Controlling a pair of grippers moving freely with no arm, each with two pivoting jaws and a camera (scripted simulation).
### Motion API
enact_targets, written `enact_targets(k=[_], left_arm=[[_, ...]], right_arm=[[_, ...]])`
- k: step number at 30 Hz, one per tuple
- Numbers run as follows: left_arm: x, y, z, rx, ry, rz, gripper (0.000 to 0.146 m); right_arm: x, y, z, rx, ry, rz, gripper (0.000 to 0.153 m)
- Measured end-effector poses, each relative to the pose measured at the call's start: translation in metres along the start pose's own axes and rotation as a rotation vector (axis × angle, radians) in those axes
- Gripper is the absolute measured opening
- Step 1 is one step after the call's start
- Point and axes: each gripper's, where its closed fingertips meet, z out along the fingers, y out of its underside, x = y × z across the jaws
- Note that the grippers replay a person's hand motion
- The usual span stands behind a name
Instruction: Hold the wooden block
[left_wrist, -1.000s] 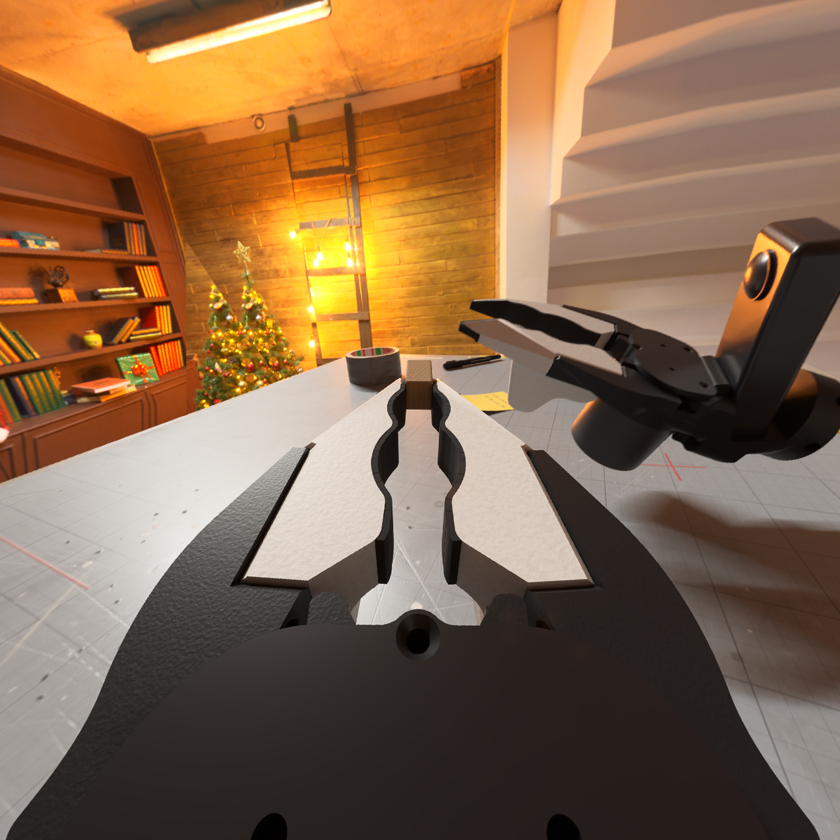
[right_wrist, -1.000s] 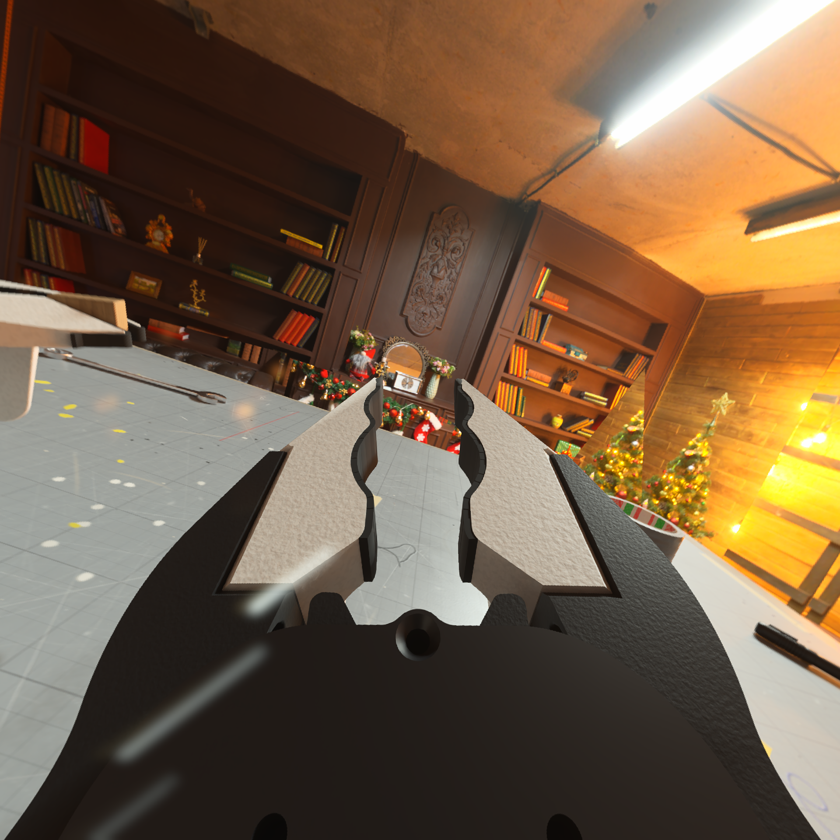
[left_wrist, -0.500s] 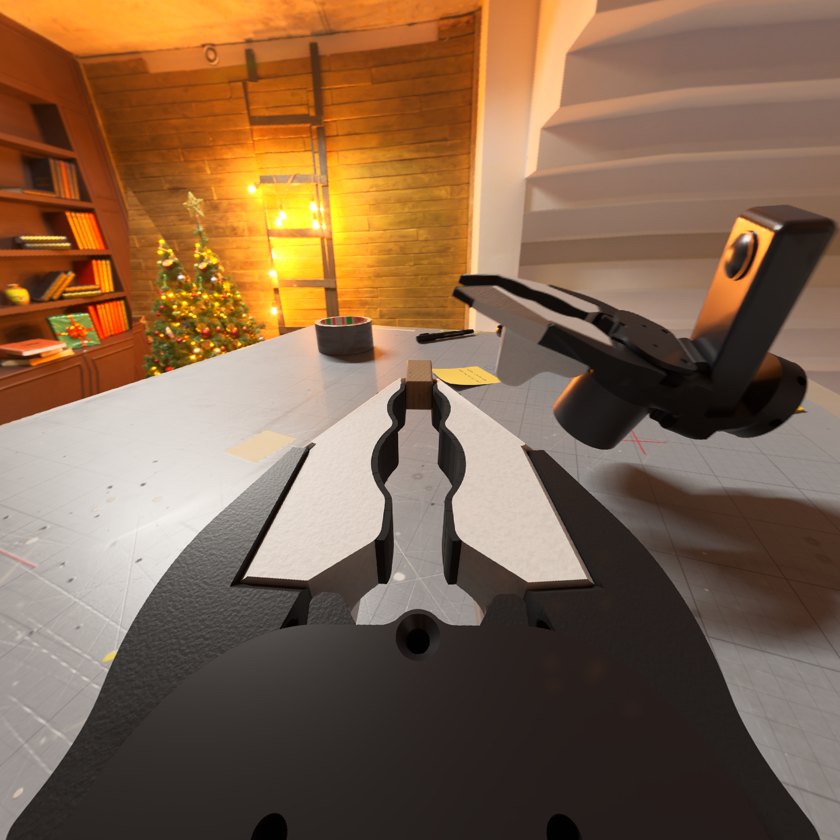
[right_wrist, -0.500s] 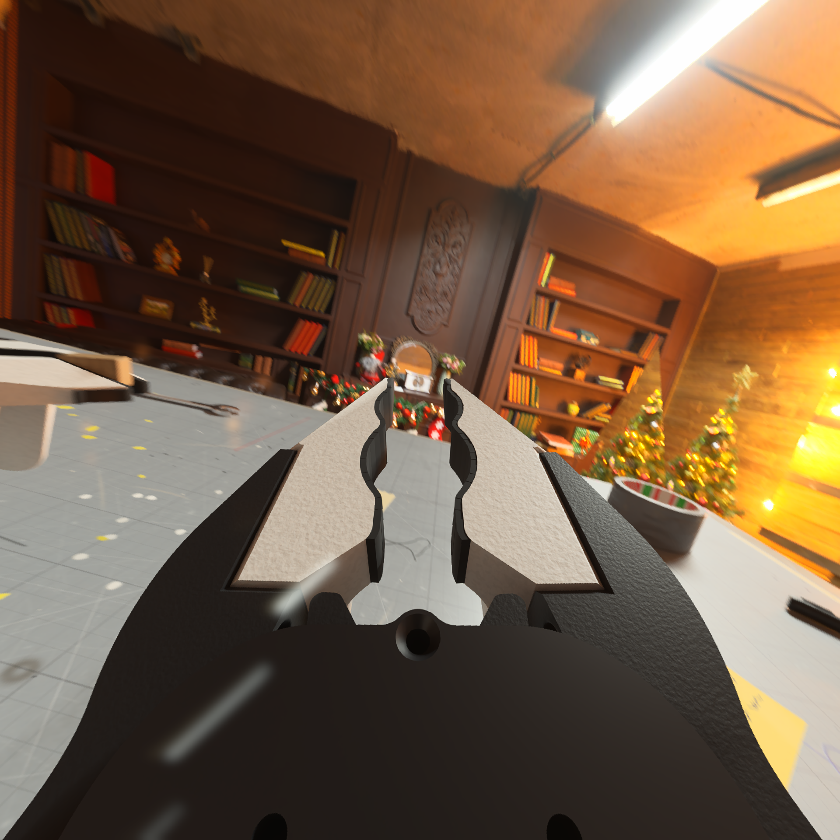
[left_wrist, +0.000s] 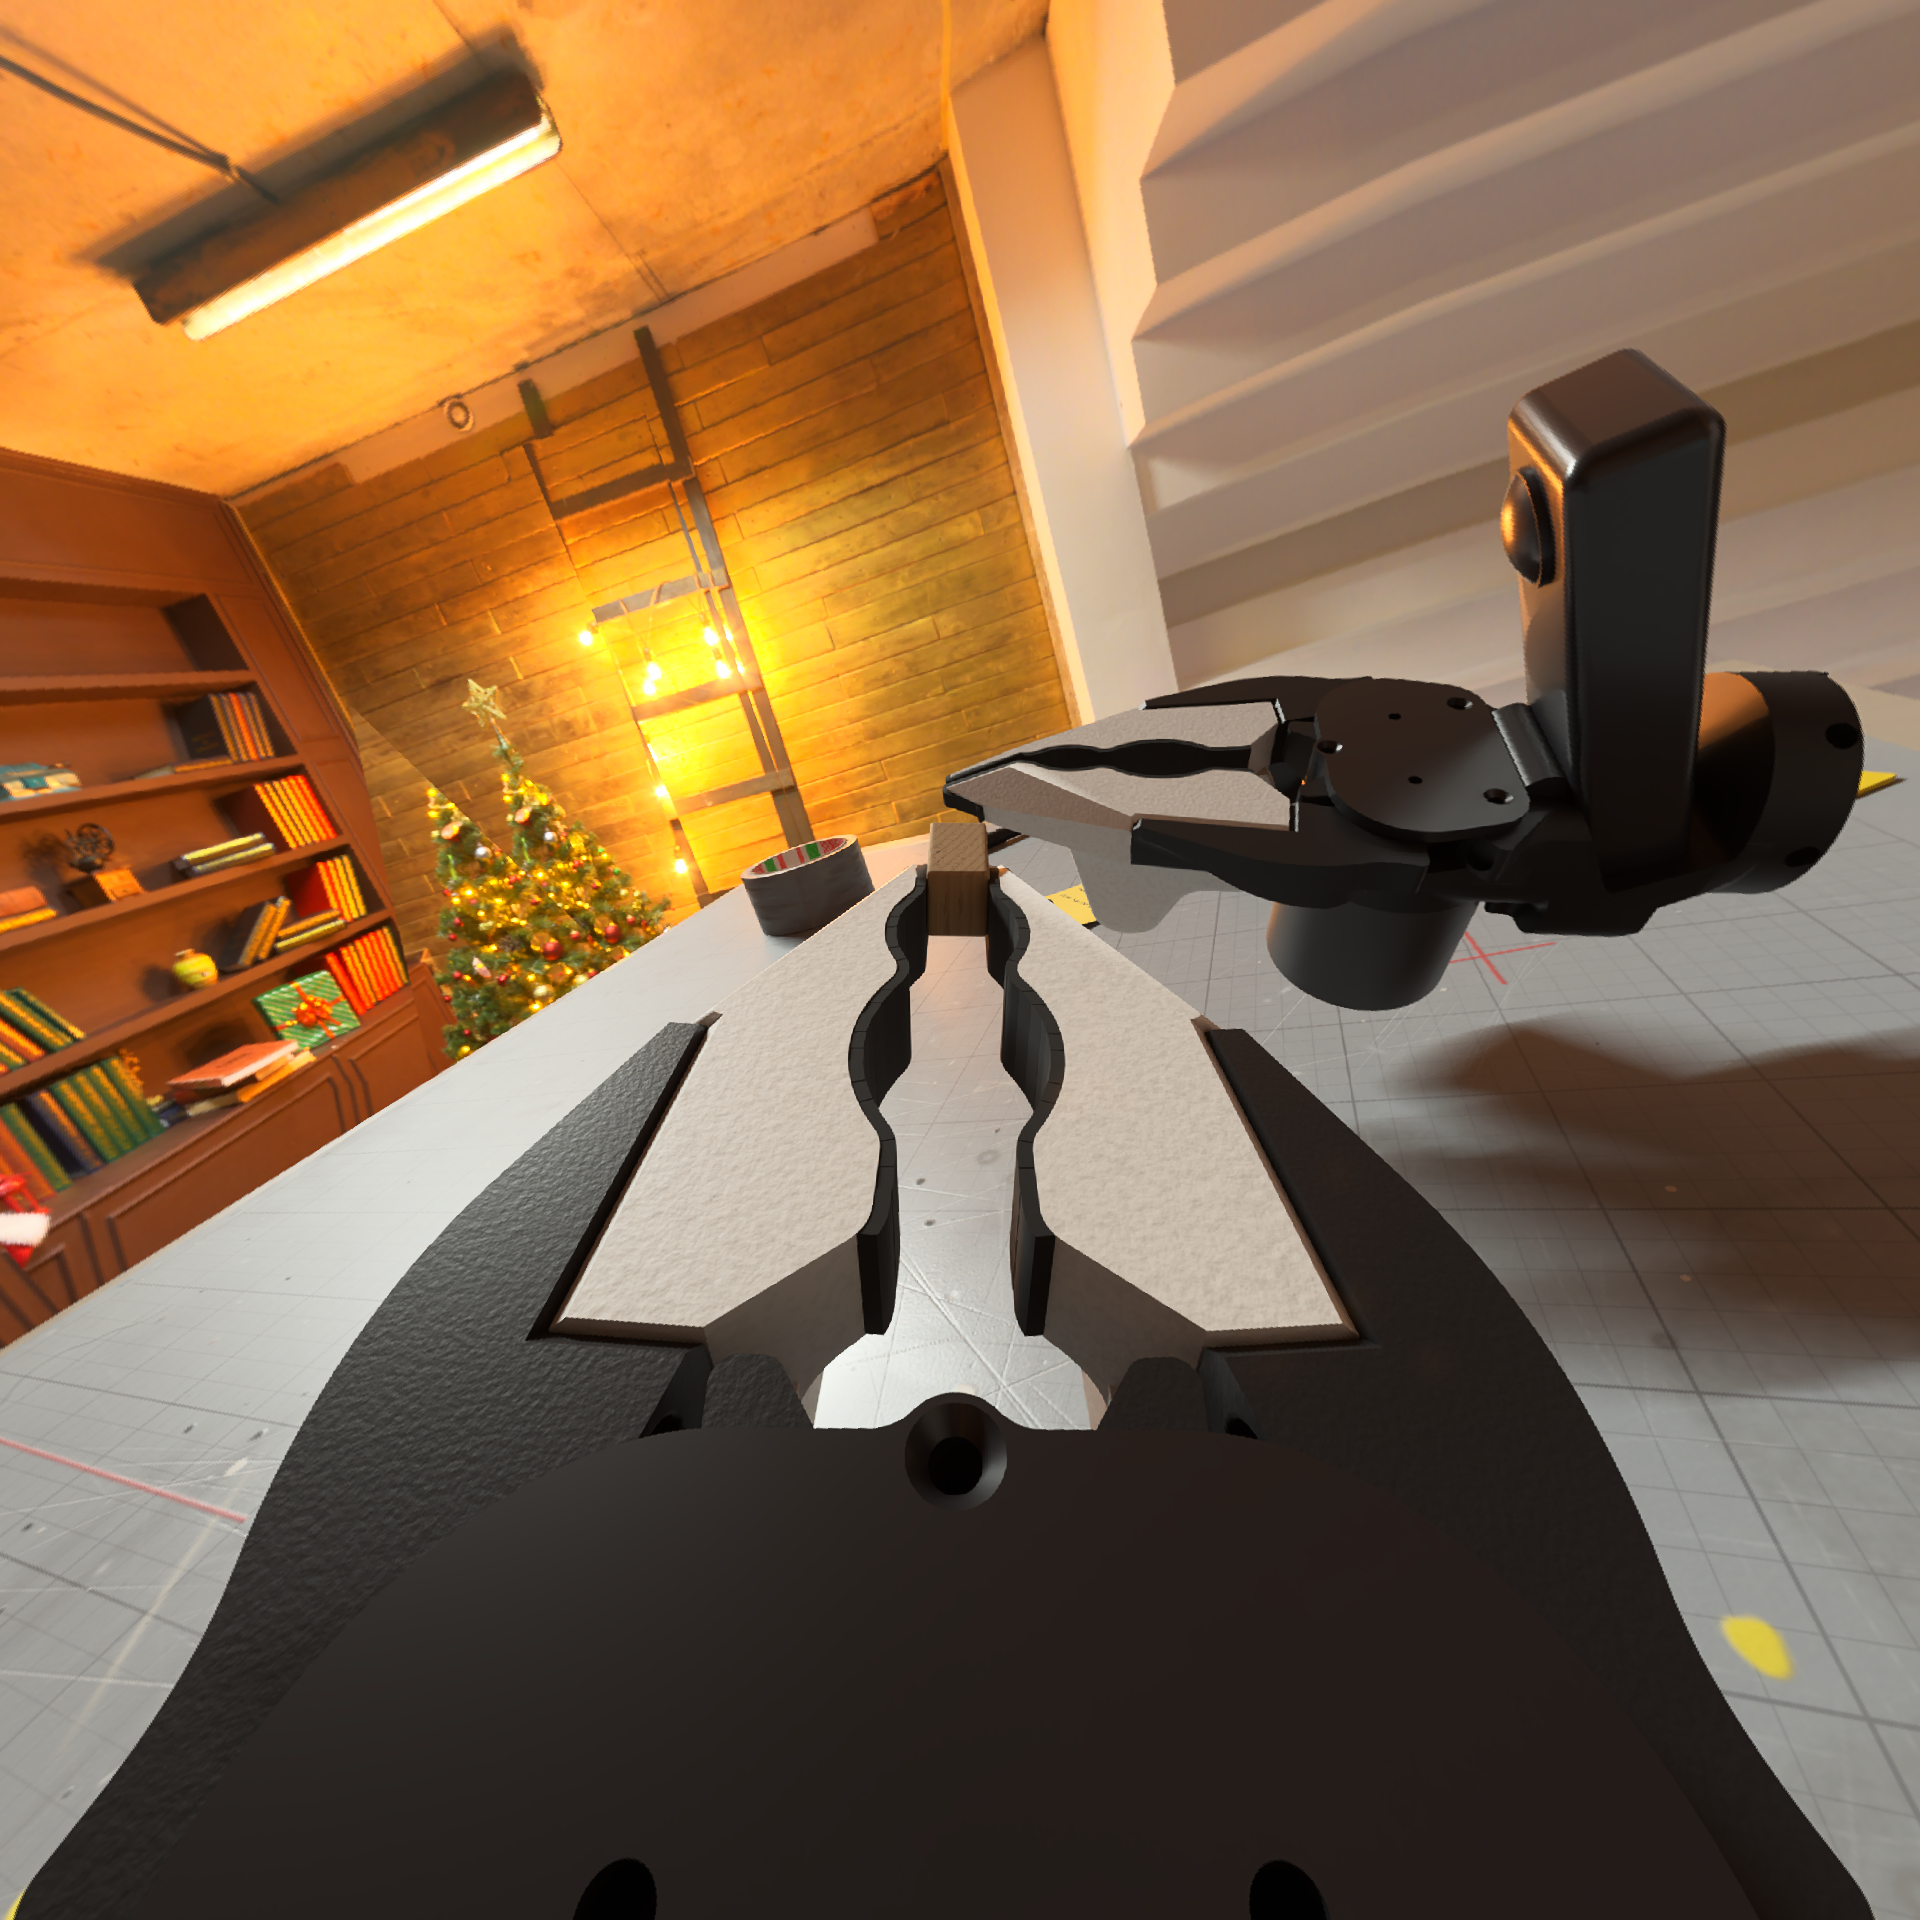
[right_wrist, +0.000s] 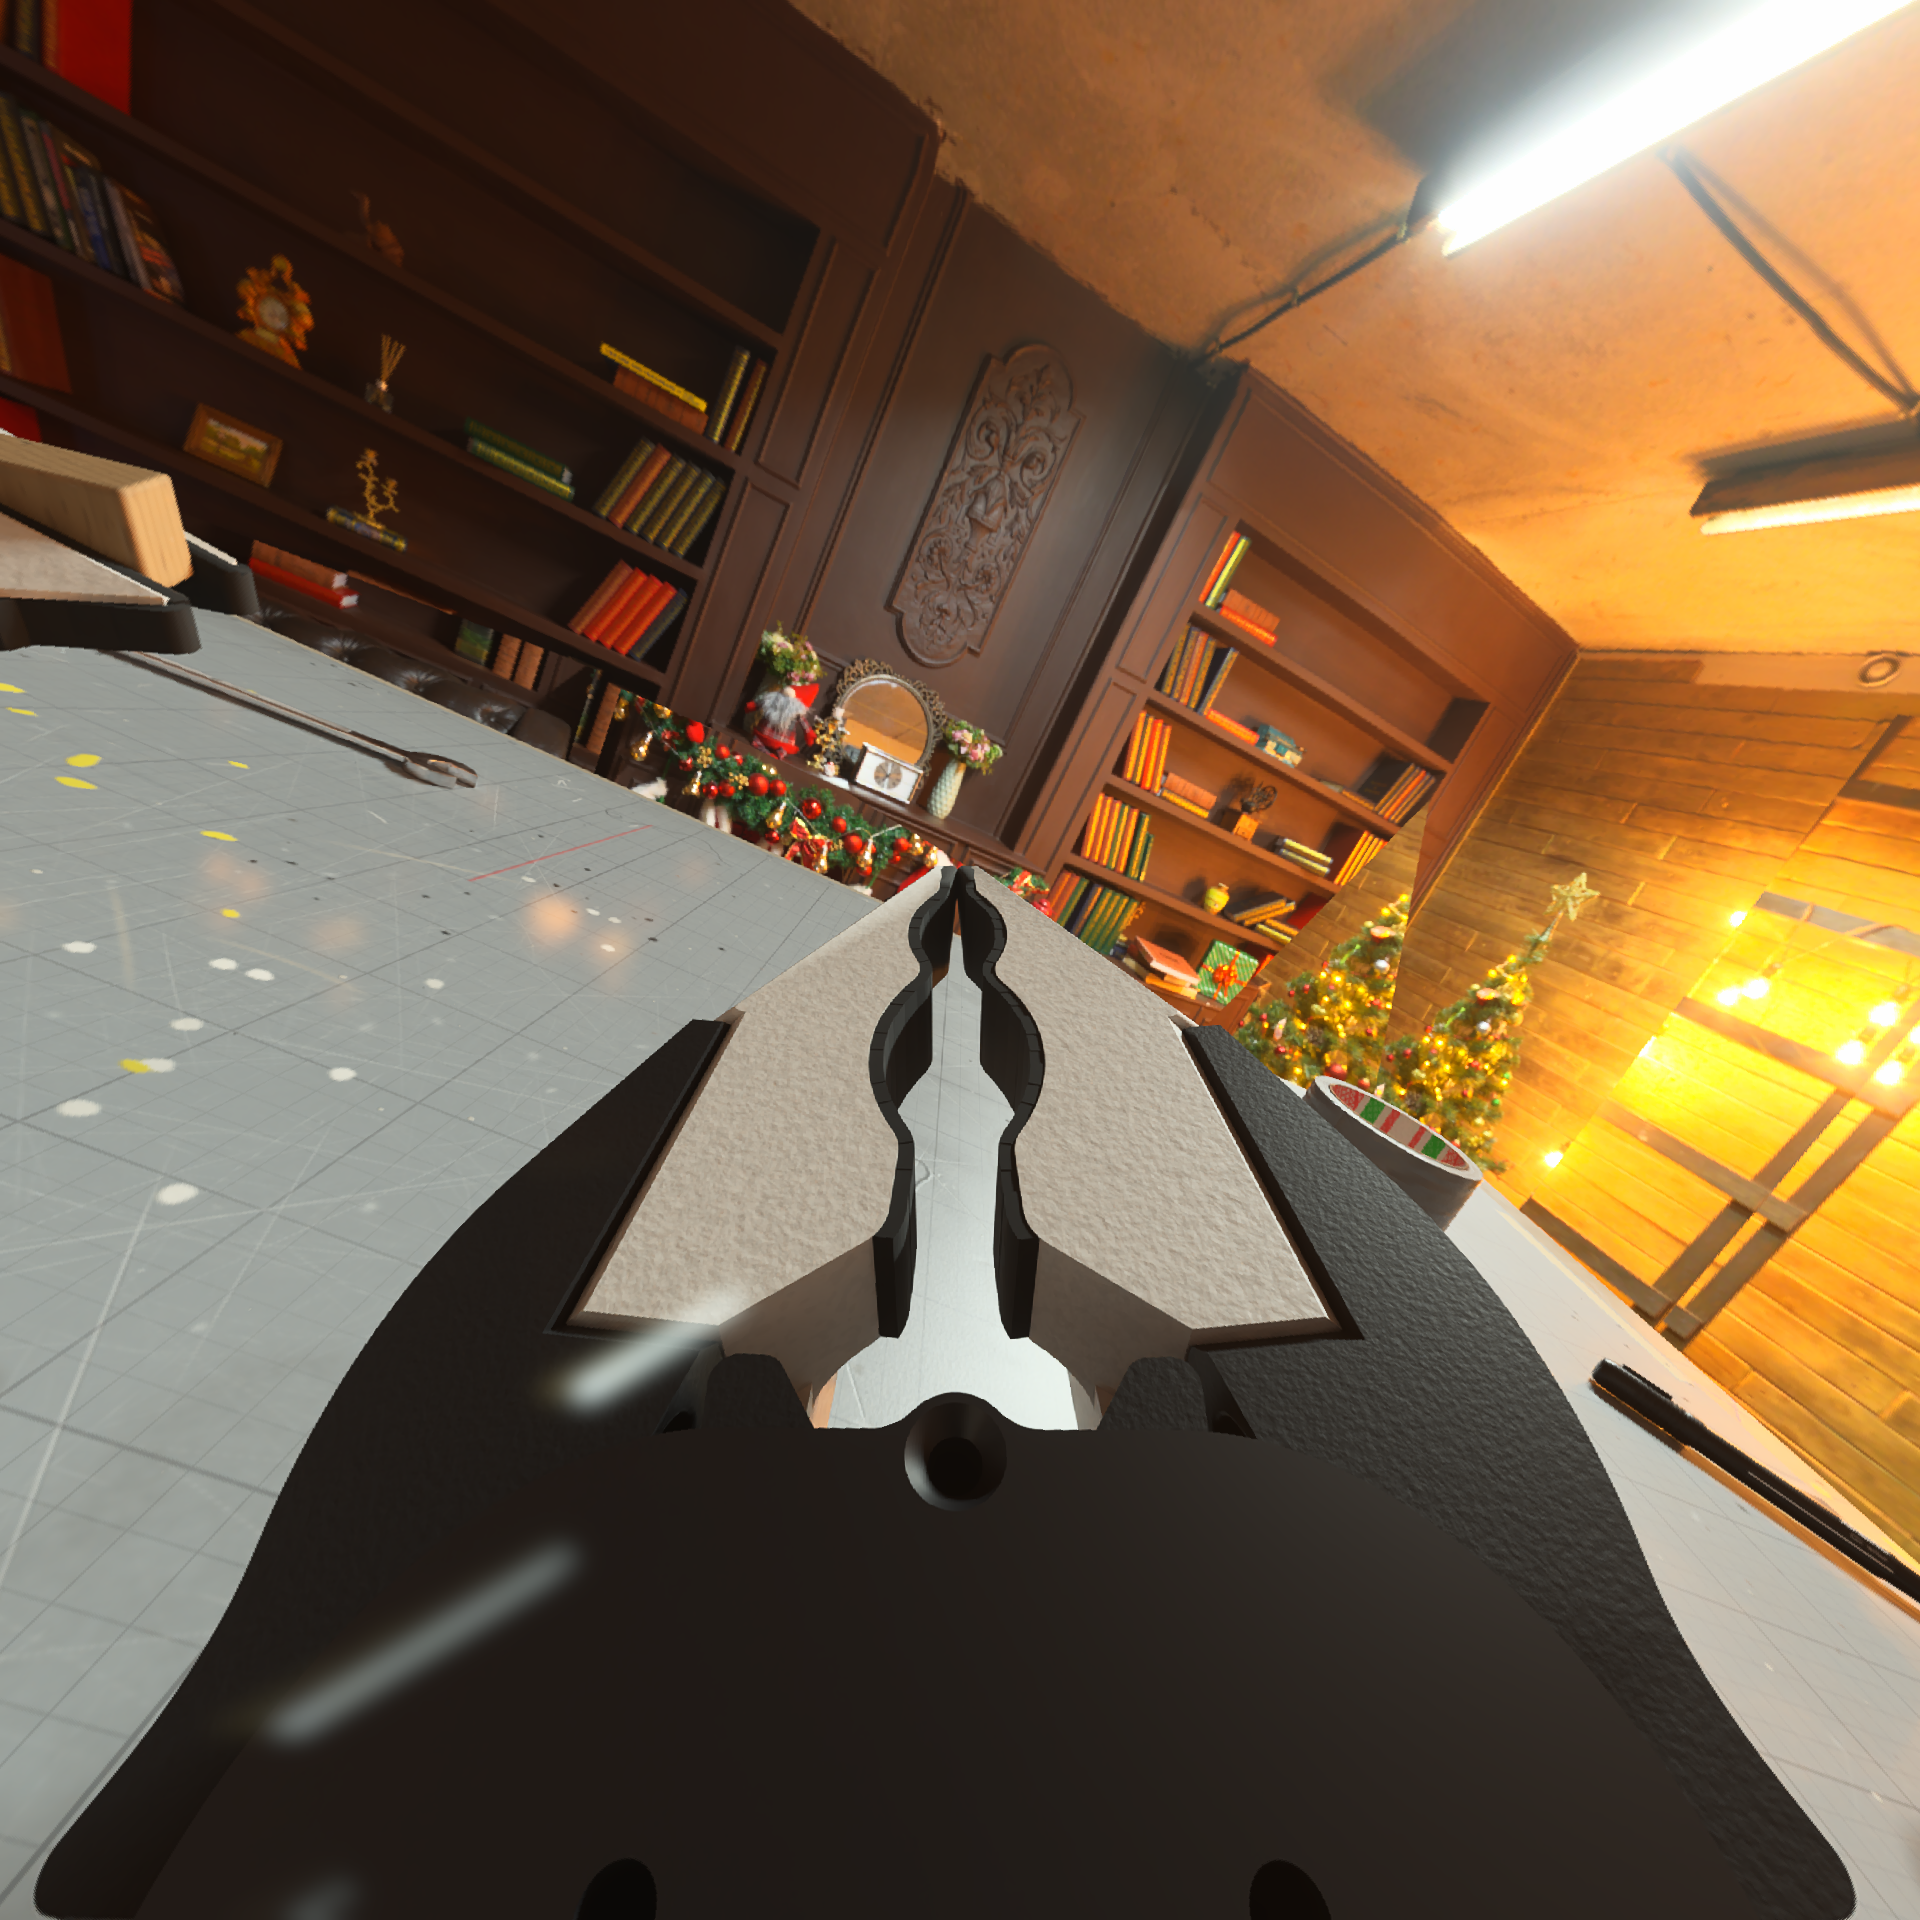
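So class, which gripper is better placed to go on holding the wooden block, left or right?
Left. The left gripper already clamps the wooden block between its fingertips, above the table. The right gripper is shut on nothing, beside the block.

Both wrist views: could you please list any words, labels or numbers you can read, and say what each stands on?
No text can be read.
Yellow note: marks too small to read.
Tape roll: red and green print on its inner ring, too blurred.
Books: spines too small.
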Motion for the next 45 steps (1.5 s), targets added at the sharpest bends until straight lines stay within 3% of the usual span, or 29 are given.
enact_targets(k=[12,18,22,26,29,33,36,38,45], left_arm=[[0.005,-0.002,-0.003,0.023,0.033,-0.058,0.009],[0.0,0.006,-0.002,0.007,0.087,-0.273,0.01],[-0.013,0.01,-0.004,0.023,0.049,-0.404,0.01],[-0.019,0.008,-0.006,0.021,-0.03,-0.291,0.009],[-0.01,0.002,-0.005,0.027,-0.013,-0.206,0.01],[-0.013,0.006,-0.003,-0.005,-0.036,-0.213,0.01],[-0.018,0.006,-0.005,-0.005,-0.069,-0.217,0.01],[-0.014,0.007,-0.006,-0.007,-0.055,-0.224,0.01],[-0.008,0.003,-0.008,0.022,-0.028,-0.217,0.009]], right_arm=[[-0.007,0.002,-0.009,-0.05,0.001,-0.022,0.0],[-0.007,0.001,-0.01,-0.045,-0.006,-0.019,0.0],[-0.011,-0.001,-0.01,-0.033,-0.025,-0.023,0.0],[-0.011,-0.001,-0.01,-0.031,-0.032,0.01,0.0],[-0.008,0.002,-0.01,-0.048,-0.027,0.032,0.0],[-0.001,-0.006,-0.007,0.021,0.011,0.06,0.0],[-0.009,-0.004,0.011,0.054,-0.091,0.117,0.0],[-0.015,0.006,0.017,-0.012,-0.143,0.109,0.0],[-0.024,-0.003,-0.001,0.021,-0.147,0.054,0.0]])
